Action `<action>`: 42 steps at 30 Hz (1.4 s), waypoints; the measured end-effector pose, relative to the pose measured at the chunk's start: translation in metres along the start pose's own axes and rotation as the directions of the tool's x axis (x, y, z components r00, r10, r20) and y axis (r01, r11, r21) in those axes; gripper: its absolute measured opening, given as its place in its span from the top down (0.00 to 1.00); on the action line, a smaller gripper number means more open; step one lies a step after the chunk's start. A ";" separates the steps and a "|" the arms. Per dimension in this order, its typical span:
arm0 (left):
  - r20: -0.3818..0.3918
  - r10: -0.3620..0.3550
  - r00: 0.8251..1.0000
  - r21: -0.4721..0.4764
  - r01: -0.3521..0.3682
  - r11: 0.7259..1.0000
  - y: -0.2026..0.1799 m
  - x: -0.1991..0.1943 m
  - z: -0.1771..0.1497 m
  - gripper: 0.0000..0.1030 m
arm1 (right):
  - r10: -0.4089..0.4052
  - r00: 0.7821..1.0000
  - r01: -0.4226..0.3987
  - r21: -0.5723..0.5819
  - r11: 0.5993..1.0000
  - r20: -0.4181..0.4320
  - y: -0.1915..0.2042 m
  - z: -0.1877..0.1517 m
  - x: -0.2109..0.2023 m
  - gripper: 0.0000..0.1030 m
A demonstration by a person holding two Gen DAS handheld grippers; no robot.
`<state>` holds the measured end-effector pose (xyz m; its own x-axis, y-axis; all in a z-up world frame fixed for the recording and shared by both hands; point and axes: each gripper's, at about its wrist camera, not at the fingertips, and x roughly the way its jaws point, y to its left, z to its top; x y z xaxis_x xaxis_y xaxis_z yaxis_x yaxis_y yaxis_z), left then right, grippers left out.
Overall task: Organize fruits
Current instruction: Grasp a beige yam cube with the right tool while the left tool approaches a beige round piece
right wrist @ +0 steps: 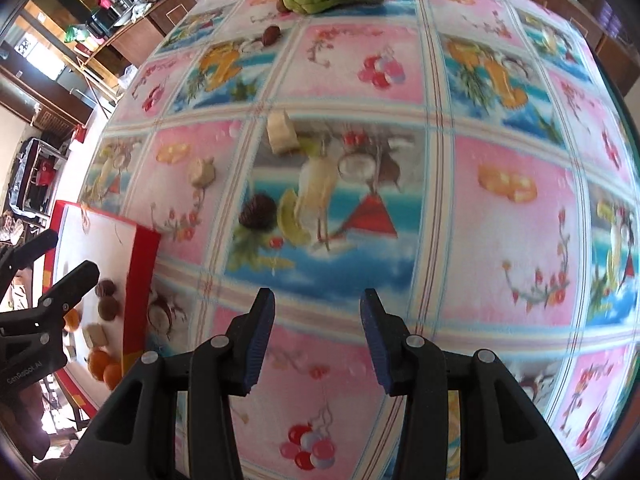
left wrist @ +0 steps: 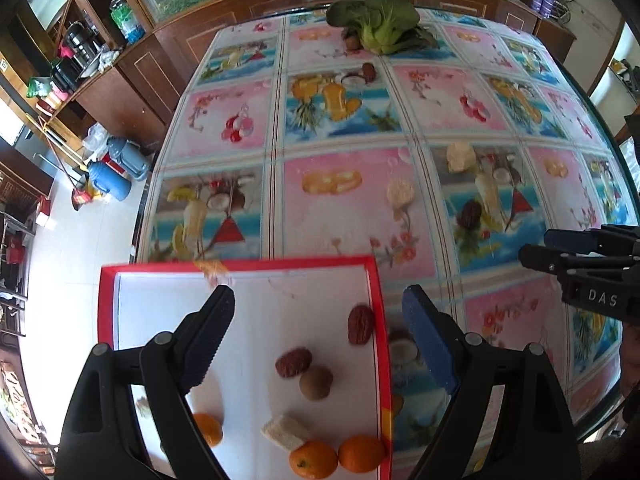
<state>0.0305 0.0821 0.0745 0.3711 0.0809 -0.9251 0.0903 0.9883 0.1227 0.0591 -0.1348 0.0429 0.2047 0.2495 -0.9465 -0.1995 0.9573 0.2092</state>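
A red-rimmed white tray (left wrist: 376, 280) lies at the table's near left and holds two red dates (left wrist: 361, 324), a brown longan (left wrist: 316, 383), a pale cut piece (left wrist: 286, 431) and three oranges (left wrist: 362, 453). My left gripper (left wrist: 318, 300) is open and empty above the tray. My right gripper (right wrist: 317, 308) is open and empty over the tablecloth. In front of it lie a dark red date (right wrist: 259, 211), a pale chunk (right wrist: 283, 133) and a smaller pale piece (right wrist: 202, 171). The same date (left wrist: 471, 214) and chunk (left wrist: 461, 157) show in the left wrist view.
A leafy green vegetable (left wrist: 380, 20) lies at the far table edge with a brown fruit (left wrist: 352, 43) beside it and another dark fruit (left wrist: 369, 72) nearer. The tablecloth (left wrist: 344, 184) has printed fruit pictures. Blue jugs (left wrist: 110, 180) stand on the floor left of the table.
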 end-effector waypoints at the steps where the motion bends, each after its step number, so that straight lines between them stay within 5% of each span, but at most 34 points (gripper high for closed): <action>1: 0.003 0.000 1.000 0.001 0.000 1.000 0.000 0.001 0.004 0.16 | 0.003 1.000 -0.003 -0.005 1.000 0.000 0.002 0.004 0.001 0.57; 10: -0.007 0.009 1.000 0.054 -0.009 0.998 -0.014 0.019 0.022 0.16 | 0.036 0.996 -0.040 0.047 0.998 0.082 0.001 0.052 0.001 0.57; 22: -0.037 0.013 0.999 0.014 -0.012 1.000 -0.003 0.030 0.029 0.16 | 0.027 0.998 -0.030 0.048 0.998 0.062 0.015 0.092 0.032 0.57; 23: -0.037 0.011 0.999 0.008 -0.010 1.000 -0.003 0.031 0.029 0.16 | 0.037 0.998 -0.040 0.049 0.998 0.057 0.016 0.092 0.035 0.57; 25: -0.040 0.005 0.999 -0.001 -0.005 1.000 -0.002 0.031 0.031 0.16 | 0.048 0.997 -0.051 0.051 0.997 0.054 0.014 0.091 0.036 0.76; 28: -0.042 0.004 0.999 0.001 -0.004 1.000 -0.004 0.032 0.034 0.16 | 0.055 0.998 -0.057 0.048 0.997 0.039 0.008 0.090 0.036 0.84; 42: -0.054 -0.046 0.998 0.064 0.049 0.997 -0.042 0.066 0.068 0.16 | 0.118 0.992 -0.124 0.209 0.970 0.037 -0.063 0.027 0.009 0.85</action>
<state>0.1136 0.0375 0.0331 0.3163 0.0423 -0.9477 0.1676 0.9808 0.0997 0.0991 -0.1893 0.0274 0.2149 0.3664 -0.9053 -0.0184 0.9283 0.3713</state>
